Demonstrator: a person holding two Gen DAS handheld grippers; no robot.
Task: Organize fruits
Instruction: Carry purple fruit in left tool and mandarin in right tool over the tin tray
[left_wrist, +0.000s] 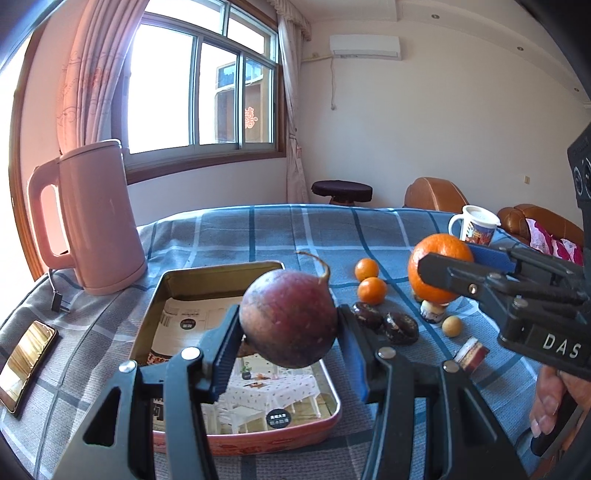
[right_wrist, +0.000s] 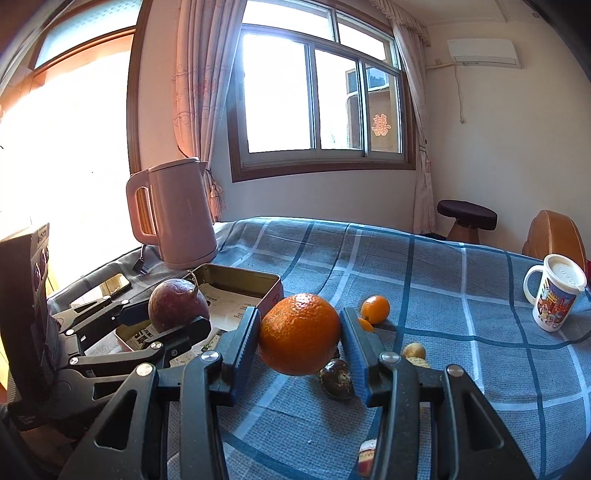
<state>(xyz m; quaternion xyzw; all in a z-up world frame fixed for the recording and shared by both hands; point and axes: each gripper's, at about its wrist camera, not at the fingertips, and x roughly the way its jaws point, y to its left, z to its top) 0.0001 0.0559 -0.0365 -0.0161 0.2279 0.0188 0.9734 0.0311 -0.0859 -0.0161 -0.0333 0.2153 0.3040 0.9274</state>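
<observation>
White capital letters "DAS" stand on the black body of the right gripper (left_wrist: 443, 275), seen at the right edge of the left wrist view. A red Chinese double-happiness sign (囍) (right_wrist: 381, 124) hangs on a window pane of the building outside, seen through the window (right_wrist: 321, 92). The printed sheet (left_wrist: 258, 387) lying in the tin (left_wrist: 325, 376) carries two round black badges with small white characters, too small to read, and blocks of fine print that are also unreadable. The mug (right_wrist: 556, 295) bears a coloured cartoon picture; any lettering on it cannot be made out.
</observation>
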